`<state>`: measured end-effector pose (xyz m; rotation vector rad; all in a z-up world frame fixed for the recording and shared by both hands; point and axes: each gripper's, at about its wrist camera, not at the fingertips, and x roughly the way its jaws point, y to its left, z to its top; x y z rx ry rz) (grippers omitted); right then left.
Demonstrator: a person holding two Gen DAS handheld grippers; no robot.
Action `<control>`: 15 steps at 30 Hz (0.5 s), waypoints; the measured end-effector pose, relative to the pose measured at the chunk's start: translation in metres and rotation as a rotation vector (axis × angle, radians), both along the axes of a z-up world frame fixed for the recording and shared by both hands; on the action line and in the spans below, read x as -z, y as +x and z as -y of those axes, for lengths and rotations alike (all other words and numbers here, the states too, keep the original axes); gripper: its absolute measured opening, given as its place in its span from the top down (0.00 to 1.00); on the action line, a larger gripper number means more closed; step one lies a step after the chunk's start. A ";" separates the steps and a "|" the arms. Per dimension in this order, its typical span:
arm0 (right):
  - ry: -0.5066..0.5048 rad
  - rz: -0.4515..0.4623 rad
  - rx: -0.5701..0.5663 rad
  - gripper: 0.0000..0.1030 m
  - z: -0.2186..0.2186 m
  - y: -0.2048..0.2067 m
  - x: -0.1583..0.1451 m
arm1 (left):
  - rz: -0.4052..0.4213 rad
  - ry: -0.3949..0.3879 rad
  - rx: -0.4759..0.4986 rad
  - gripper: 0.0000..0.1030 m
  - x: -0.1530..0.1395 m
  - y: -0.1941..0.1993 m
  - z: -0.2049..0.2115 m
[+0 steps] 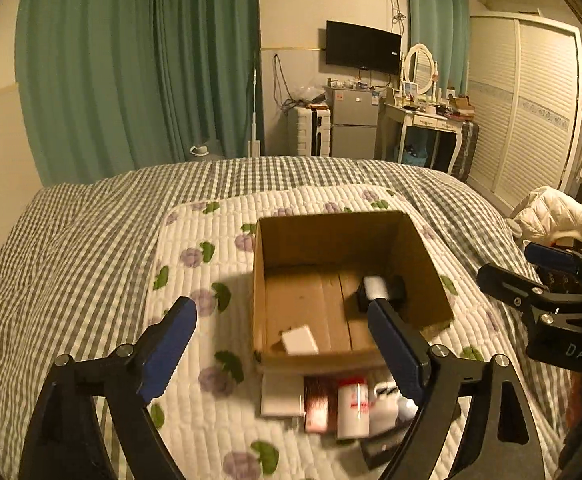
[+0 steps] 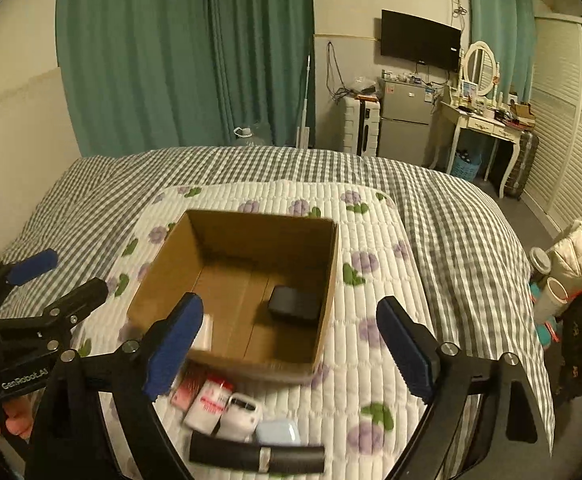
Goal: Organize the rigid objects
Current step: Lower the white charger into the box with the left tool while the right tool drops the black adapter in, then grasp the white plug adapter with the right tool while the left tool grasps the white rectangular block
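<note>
Both tongs (image 1: 283,332) (image 2: 291,340) gape, released; blurred bottles (image 1: 353,406) lie half hidden before the box (image 1: 343,232).

"DAS" on right tongs (image 1: 547,276), "GenRobot.AI" on left tongs (image 2: 51,276)

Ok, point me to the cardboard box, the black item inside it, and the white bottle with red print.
cardboard box (image 2: 267,236), right wrist view, far inner wall.
black item (image 2: 295,304), right wrist view, middle of its top face.
white bottle (image 1: 353,408), left wrist view, middle of its body.
</note>
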<state>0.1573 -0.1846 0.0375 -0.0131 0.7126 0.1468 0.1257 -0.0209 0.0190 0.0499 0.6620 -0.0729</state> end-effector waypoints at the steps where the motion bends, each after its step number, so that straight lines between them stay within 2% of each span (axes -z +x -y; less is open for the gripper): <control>1: 0.002 -0.002 0.003 0.12 -0.002 -0.006 0.002 | -0.003 -0.001 -0.002 0.10 0.003 -0.006 -0.001; 3: 0.010 -0.025 0.006 0.11 -0.007 -0.018 0.013 | -0.006 0.008 -0.004 0.04 0.012 -0.015 -0.004; 7: -0.004 -0.085 0.007 0.11 -0.017 -0.028 0.043 | -0.018 0.024 -0.002 0.03 0.035 -0.028 -0.006; 15: -0.049 -0.245 0.017 0.11 -0.022 -0.022 0.121 | -0.123 0.024 -0.023 0.02 0.097 -0.023 -0.018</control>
